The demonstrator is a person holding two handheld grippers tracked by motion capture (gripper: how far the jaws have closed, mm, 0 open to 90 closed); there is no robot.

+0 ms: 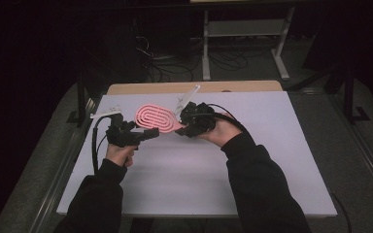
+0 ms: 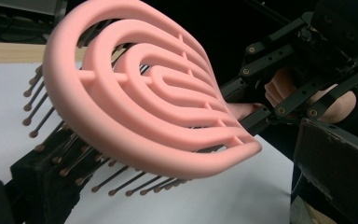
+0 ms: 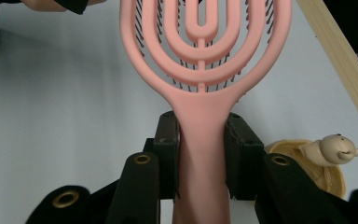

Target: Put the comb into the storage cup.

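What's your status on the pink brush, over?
Right gripper shut on pink brush handle. Left gripper at brush head, grip unclear. Small tan figurine on table beside the right gripper.

High view is dim overall; surroundings are lost in near-black, w/ only the white tabletop (image 1: 272, 160) lit, evenly from above, soft shadows cast. No glare is seen. Left gripper view is sharp on the pink brush (image 2: 135, 98), bg slightly soft. In right gripper view, near black jaws are blurred, edges slightly stretched
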